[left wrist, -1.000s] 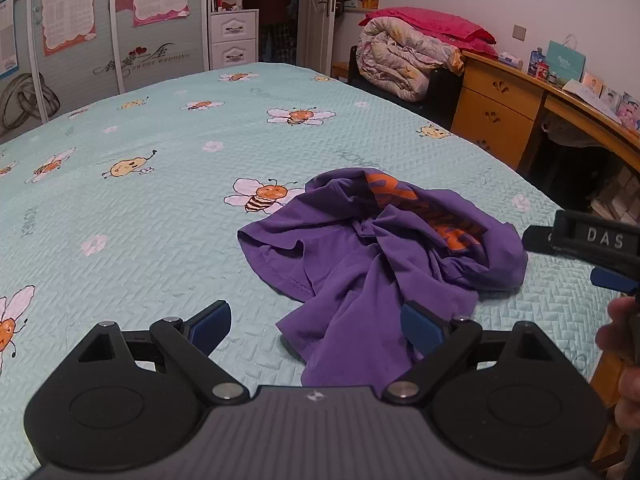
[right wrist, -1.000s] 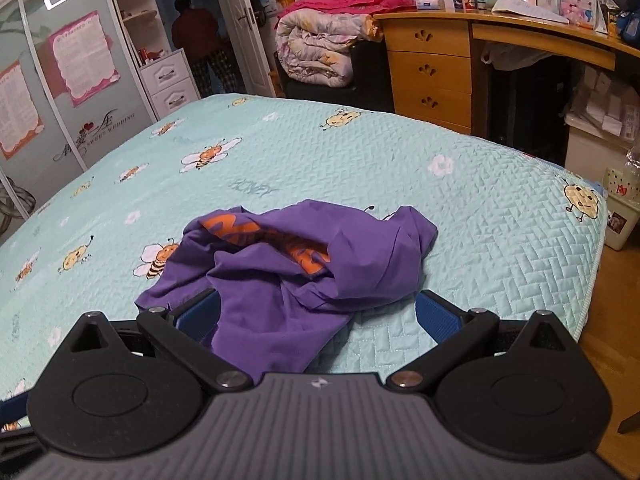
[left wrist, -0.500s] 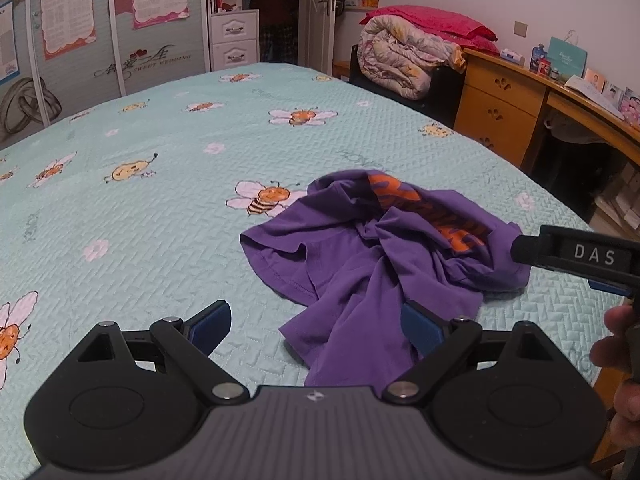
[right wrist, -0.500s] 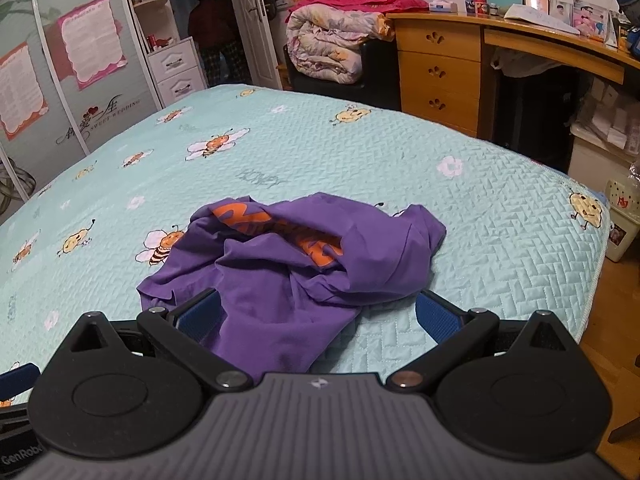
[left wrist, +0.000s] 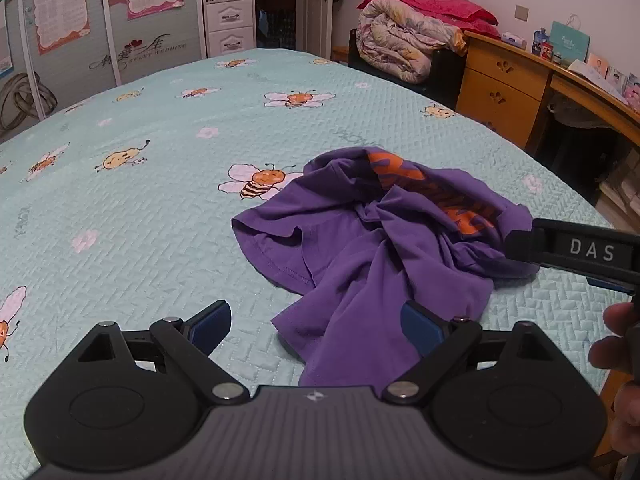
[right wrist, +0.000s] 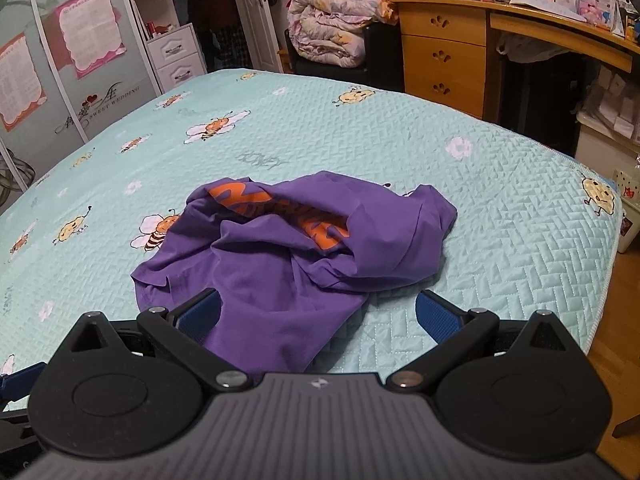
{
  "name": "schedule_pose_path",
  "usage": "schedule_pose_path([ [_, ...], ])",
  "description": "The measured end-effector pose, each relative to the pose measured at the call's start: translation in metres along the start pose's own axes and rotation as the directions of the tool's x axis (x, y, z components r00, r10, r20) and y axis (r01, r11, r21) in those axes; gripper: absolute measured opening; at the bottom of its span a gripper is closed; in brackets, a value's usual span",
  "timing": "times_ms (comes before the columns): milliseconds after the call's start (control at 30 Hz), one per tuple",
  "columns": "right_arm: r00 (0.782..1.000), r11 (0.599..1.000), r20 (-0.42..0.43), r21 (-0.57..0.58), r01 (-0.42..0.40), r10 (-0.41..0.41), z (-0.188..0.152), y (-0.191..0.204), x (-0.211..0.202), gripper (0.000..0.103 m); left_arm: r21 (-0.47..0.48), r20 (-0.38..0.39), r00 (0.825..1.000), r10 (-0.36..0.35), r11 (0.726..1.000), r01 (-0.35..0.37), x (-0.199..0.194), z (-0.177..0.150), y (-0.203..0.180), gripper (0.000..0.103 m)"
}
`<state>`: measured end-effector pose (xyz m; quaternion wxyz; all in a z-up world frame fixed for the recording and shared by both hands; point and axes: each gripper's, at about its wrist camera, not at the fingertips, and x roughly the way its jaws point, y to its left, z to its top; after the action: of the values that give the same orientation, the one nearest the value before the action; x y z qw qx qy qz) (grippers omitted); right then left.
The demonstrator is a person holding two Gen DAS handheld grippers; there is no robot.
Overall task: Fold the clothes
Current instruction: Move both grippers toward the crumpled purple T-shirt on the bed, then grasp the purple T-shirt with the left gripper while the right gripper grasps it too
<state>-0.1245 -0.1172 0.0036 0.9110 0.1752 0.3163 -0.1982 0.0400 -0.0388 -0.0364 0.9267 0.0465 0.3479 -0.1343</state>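
Note:
A crumpled purple T-shirt (left wrist: pixel 372 236) with orange lettering lies in a heap near the bed's front right corner; it also shows in the right wrist view as the same purple T-shirt (right wrist: pixel 296 248). My left gripper (left wrist: pixel 316 320) is open just above the shirt's near hem, its blue pads (left wrist: pixel 210 320) wide apart. My right gripper (right wrist: pixel 318 312) is open too, over the shirt's near edge. In the left wrist view the right gripper's black finger (left wrist: pixel 568 246) marked DAS reaches the shirt's right side, with a hand (left wrist: pixel 616 356) behind it.
The bed (left wrist: pixel 160 184) has a pale green quilt with bee prints. A wooden desk with drawers (right wrist: pixel 444 60) stands to the right, and a chair holds folded quilts (right wrist: pixel 332 28). Wardrobe doors (left wrist: pixel 80 32) and an open doorway with people (right wrist: pixel 212 20) lie beyond. Wooden floor (right wrist: pixel 612 320) lies right of the bed edge.
Both grippers have crept closer to the shirt. The right gripper's finger has slid further left in the left wrist view, up to the shirt's right side. The shirt lies unmoved.

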Motion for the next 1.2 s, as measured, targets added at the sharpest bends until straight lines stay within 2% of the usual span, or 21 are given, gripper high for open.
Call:
schedule_pose_path([
  [367,0.998,1.0,-0.06,-0.015,-0.003,0.002,-0.007,-0.004,0.024,0.102,0.027,-0.06,0.998,0.019,0.999,-0.017,0.03,-0.007,-0.002,0.095],
  [700,0.993,0.999,-0.104,0.009,-0.048,0.049,-0.01,-0.013,0.082,0.102,0.04,-0.134,0.991,0.029,0.999,-0.024,0.094,-0.017,-0.008,0.095],
  [833,0.993,0.997,-0.086,0.021,-0.079,0.081,-0.003,-0.011,0.109,0.102,0.055,-0.14,0.99,0.026,0.998,-0.019,0.118,-0.021,-0.012,0.095],
  [1000,0.995,0.997,-0.058,0.019,-0.078,0.079,-0.005,-0.01,0.152,0.102,0.053,-0.131,0.991,0.011,0.999,-0.004,0.142,-0.022,-0.013,0.096],
  [1100,0.997,0.998,-0.047,0.024,-0.064,0.065,-0.013,-0.012,0.17,0.103,0.054,-0.124,0.992,0.006,0.999,0.001,0.156,-0.021,-0.012,0.102],
  [1200,0.996,0.997,0.055,0.041,-0.072,0.07,-0.028,-0.018,0.17,0.103,0.055,-0.094,0.996,0.01,0.998,-0.005,0.16,-0.024,-0.012,0.103],
])
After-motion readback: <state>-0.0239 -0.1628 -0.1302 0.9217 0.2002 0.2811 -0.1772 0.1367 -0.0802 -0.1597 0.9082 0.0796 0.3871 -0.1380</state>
